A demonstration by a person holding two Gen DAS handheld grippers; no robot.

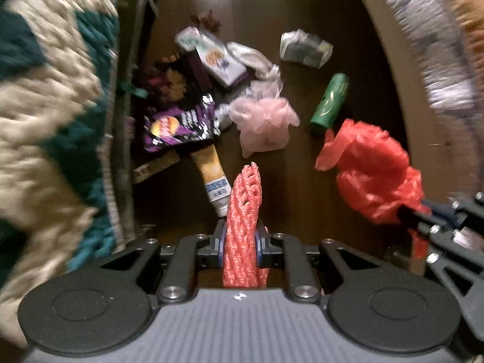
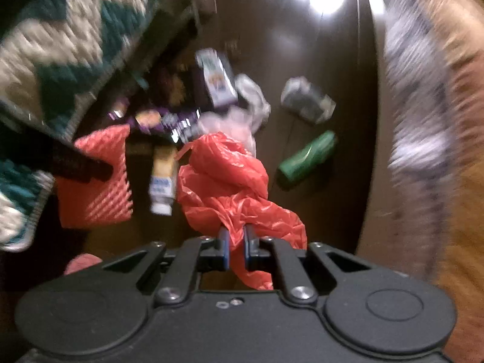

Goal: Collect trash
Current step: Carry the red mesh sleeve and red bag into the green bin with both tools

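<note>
Left gripper [image 1: 240,249] clenched on a red foam fruit net [image 1: 244,211], pinched between the blue pads and standing up past the fingertips. Right gripper [image 2: 236,249] clenched on a crumpled red plastic bag [image 2: 230,181], most of its bulk billowing free beyond the fingertips, one tail trailing back toward the gripper body. Both loads seemingly held clear of the dark wooden floor [image 1: 302,6].

Still lying on the floor below: pink mesh bath puff [image 1: 263,121], green cylindrical container [image 1: 329,99], purple snack packet [image 1: 178,127], squeeze tube with white cap [image 1: 211,178], small printed carton [image 1: 217,57], crumpled clear wrapper [image 1: 305,48]. Patterned teal-and-cream rug [image 1: 45,90] at left edge. No bin or collection point visible in either view.

Judged step: carrying two picked pieces away to a receptacle. Best done with both grips kept firm until directly over the bin, since thin film slips easily and light foam springs loose; bag's loose folds best kept clear of the neighbouring gripper and the remaining litter during the carry.
</note>
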